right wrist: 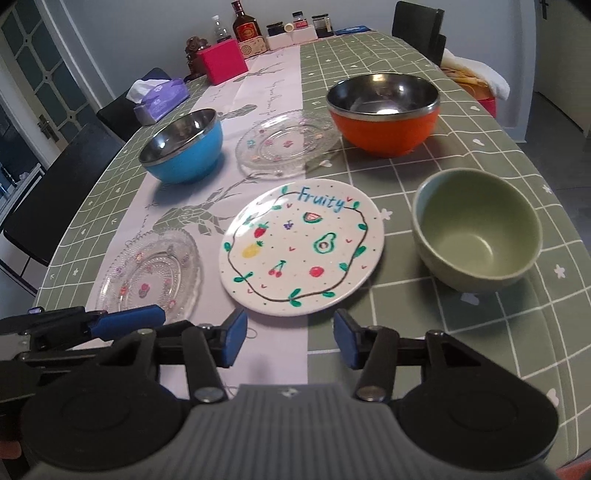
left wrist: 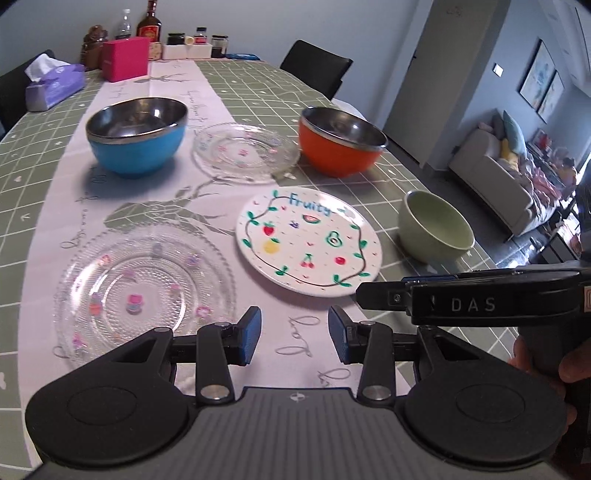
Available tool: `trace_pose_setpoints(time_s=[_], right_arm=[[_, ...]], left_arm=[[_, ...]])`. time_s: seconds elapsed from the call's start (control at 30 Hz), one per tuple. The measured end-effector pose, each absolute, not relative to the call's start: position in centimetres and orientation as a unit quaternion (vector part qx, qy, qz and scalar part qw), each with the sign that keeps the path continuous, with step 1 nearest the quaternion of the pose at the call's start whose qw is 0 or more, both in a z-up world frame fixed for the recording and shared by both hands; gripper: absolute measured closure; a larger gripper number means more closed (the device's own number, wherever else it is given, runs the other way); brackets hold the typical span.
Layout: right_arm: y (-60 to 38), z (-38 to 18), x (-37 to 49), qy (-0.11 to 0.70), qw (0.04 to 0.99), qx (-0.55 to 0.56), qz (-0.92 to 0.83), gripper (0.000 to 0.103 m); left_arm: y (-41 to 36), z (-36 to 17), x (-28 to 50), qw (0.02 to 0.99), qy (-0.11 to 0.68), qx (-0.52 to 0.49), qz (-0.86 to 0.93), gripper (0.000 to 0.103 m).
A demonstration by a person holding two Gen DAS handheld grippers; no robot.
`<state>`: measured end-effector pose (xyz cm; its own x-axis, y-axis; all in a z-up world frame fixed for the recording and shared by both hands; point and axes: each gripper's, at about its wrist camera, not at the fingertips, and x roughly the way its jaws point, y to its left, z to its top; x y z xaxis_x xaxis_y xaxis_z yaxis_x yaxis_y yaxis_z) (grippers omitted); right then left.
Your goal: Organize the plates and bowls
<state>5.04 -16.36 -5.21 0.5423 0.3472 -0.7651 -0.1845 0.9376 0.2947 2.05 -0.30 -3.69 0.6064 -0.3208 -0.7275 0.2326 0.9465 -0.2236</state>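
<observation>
A white plate painted with fruit (left wrist: 308, 245) (right wrist: 301, 245) lies in the middle of the table. A glass plate (left wrist: 144, 295) (right wrist: 149, 275) lies near the front left, a second glass plate (left wrist: 245, 152) (right wrist: 288, 142) farther back. A blue bowl (left wrist: 137, 134) (right wrist: 183, 146), an orange bowl (left wrist: 340, 141) (right wrist: 384, 112) and a pale green bowl (left wrist: 436, 227) (right wrist: 476, 229) stand upright. My left gripper (left wrist: 294, 338) hovers open and empty near the front glass plate. My right gripper (right wrist: 290, 341) is open and empty just in front of the fruit plate.
The table (right wrist: 443, 332) has a green checked cloth and a white runner. At its far end stand a pink box (left wrist: 125, 59), a tissue pack (left wrist: 55, 86), bottles and jars (right wrist: 245, 26). Dark chairs (right wrist: 51, 192) stand around it. A sofa (left wrist: 491, 166) is off to the right.
</observation>
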Motion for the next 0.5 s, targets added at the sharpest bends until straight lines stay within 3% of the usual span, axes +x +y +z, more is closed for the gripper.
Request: trace_pose_setpoints(time_s=[0.5], right_arm=[[-18.4, -6.1, 5.9, 0.461, 0.871, 0.129, 0.109, 0.05]], left_arm=[[-1.3, -3.3, 5.2, 0.894, 0.415, -0.027, -0.164, 0.057]])
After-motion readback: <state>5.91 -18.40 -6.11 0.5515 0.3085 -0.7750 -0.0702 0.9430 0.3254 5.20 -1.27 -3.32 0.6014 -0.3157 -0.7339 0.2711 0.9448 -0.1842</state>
